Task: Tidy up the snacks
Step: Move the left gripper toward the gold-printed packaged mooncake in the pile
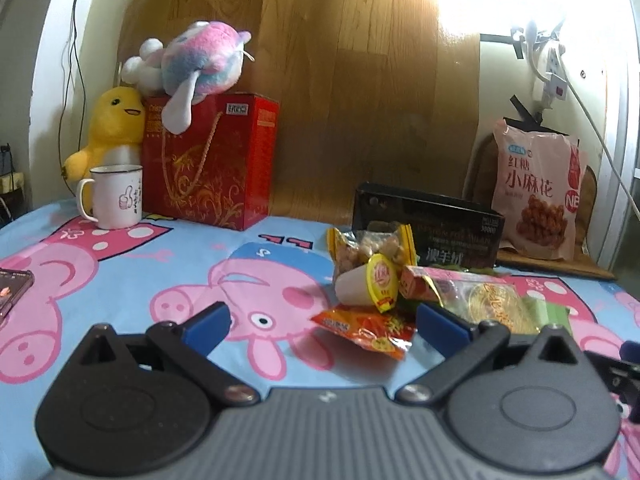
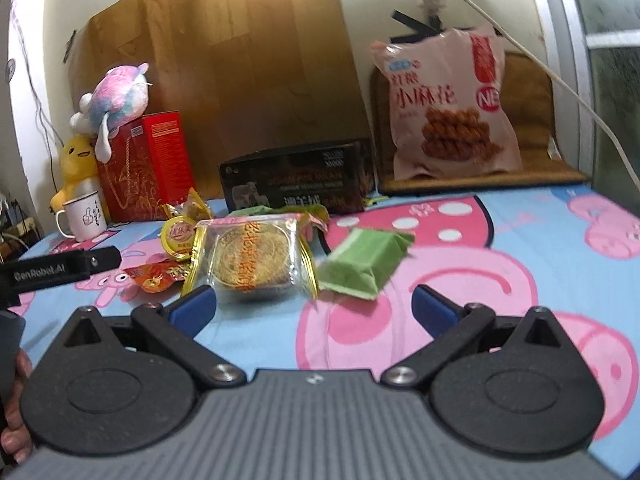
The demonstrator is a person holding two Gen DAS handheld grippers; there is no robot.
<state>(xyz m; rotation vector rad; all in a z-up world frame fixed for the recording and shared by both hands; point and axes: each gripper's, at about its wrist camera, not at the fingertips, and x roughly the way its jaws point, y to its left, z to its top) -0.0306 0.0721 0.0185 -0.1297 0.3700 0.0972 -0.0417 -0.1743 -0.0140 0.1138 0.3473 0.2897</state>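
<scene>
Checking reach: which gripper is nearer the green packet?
Right. The right gripper sits just short of the green packet; the left gripper is off to its left.

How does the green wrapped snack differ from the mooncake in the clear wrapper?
The green snack has an opaque wrapper hiding its contents; the mooncake shows through clear film with gold edges. The green snack looks blocky, the mooncake round. The green snack lies apart, the mooncake against the snack pile. Both are sealed and ungripped.

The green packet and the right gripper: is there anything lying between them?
No. In the right wrist view, only bare cartoon-pig sheet separates the open right gripper from the green packet; the mooncake lies beside it, left.
</scene>
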